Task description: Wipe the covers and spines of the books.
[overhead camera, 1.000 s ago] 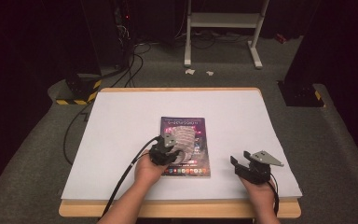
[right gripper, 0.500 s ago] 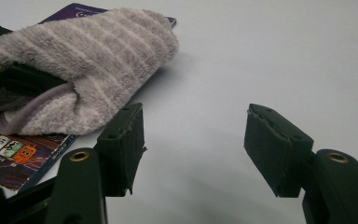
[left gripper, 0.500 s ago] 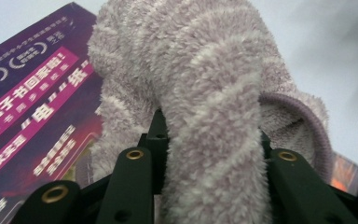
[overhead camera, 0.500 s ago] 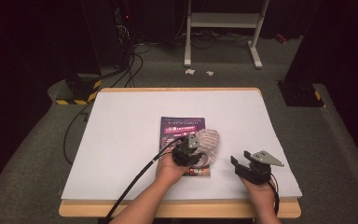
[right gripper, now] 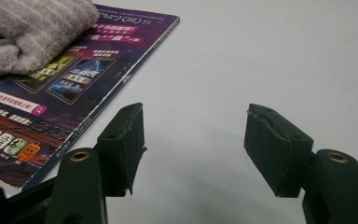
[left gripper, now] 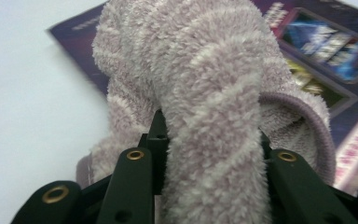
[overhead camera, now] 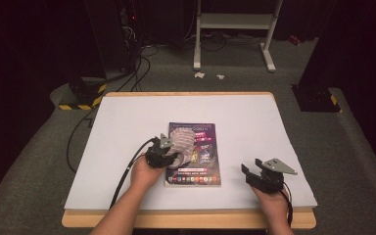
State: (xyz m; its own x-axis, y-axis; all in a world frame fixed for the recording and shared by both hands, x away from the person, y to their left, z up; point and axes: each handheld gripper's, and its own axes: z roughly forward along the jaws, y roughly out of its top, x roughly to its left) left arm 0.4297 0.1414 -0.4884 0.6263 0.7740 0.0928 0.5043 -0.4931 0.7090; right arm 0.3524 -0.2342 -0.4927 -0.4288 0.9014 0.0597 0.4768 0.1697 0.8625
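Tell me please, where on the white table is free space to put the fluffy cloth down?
Free patches: the white table left of the magazine, the strip beyond its far edge, and the area between it and the right gripper. Crowded: the magazine's near left part, where the left gripper holds the cloth.

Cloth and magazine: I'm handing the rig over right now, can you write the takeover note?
Left hand-held gripper: shut on the fuzzy striped cloth, which rests on the magazine cover.
Right hand-held gripper: open, holding nothing, over the white table sheet to the right of the magazine.
Done: cloth gripped and on the cover.
Left: probably wiping the rest of the cover; how much is wiped cannot be told.
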